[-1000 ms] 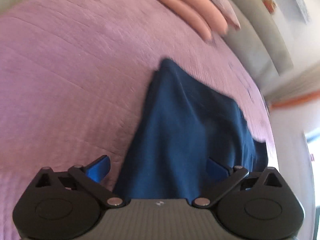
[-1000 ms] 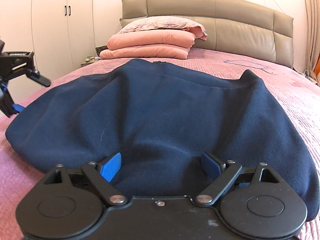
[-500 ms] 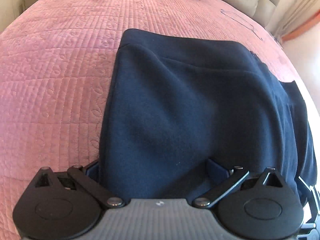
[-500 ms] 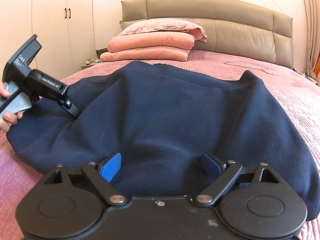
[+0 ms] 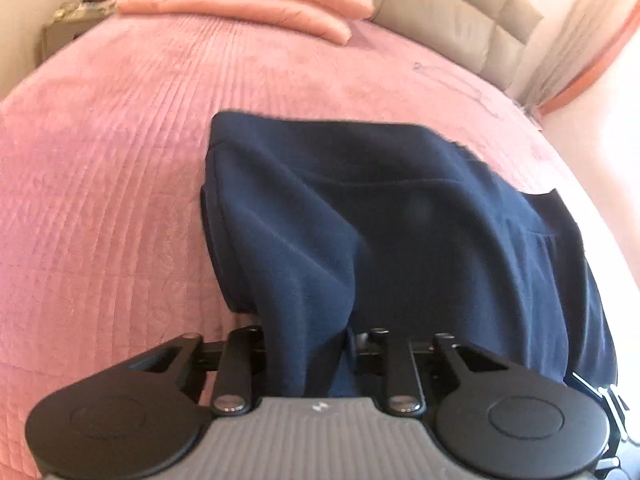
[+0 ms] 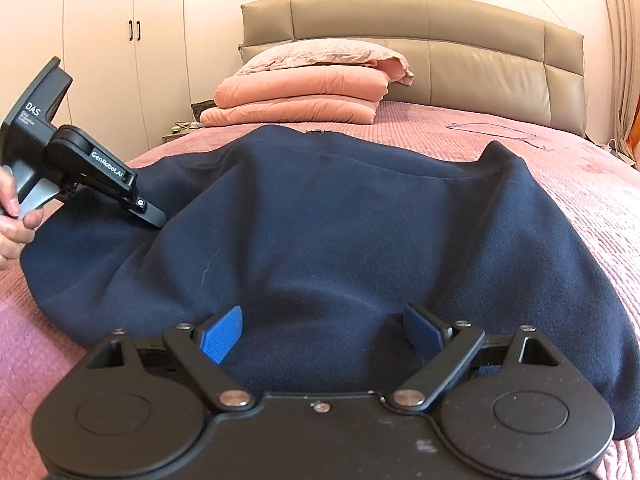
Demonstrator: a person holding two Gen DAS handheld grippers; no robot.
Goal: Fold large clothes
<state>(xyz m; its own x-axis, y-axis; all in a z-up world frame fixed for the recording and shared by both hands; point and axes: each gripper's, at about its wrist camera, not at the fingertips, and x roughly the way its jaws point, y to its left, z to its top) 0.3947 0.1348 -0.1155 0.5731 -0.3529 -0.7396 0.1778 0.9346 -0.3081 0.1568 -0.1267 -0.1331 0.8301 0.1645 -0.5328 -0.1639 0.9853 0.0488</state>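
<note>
Home bedroom: bed with pink quilted bedspread [image 6: 580, 184], padded headboard [image 6: 440, 48], folded duvets [image 6: 300, 96], built-in wardrobe [image 6: 120, 60].

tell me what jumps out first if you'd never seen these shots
A big navy garment sprawls across the pink bedspread, filling the middle of both views. The left gripper is closing on a bunched fold at its near left edge, while the right gripper stands open over the near hem. Folded pink quilts are stacked by the headboard.
</note>
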